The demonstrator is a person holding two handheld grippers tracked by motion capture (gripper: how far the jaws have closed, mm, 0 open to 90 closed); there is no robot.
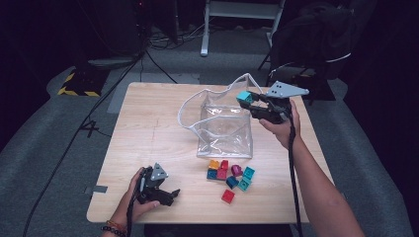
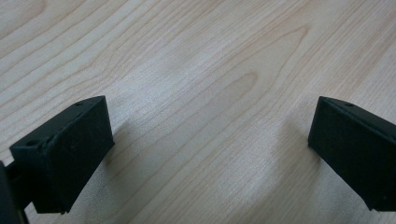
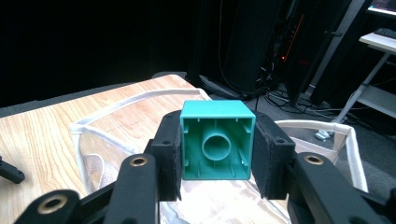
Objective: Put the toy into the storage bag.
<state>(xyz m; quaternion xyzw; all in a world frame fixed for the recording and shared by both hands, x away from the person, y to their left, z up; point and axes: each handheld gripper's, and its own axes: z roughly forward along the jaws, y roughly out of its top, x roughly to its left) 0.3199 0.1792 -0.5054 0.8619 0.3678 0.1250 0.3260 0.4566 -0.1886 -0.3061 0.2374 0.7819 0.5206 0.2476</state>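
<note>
My right gripper (image 1: 245, 98) is shut on a teal toy brick (image 1: 243, 96), held in the air over the right rim of a clear plastic bag (image 1: 225, 129) with white piping. In the right gripper view the teal brick (image 3: 217, 145) shows its hollow underside, squeezed between the two black jaws of my right gripper (image 3: 217, 154), with the bag (image 3: 102, 140) open below. My left gripper (image 1: 170, 194) rests open on the table near the front left; in the left gripper view my left gripper (image 2: 210, 144) has its jaws wide apart over bare wood.
Several loose bricks (image 1: 230, 175) in orange, red, blue, teal and magenta lie on the light wooden table (image 1: 148, 128) in front of the bag, with one red brick (image 1: 228, 196) nearer the front edge. Cables and a dark chair (image 1: 316, 39) stand beyond the table.
</note>
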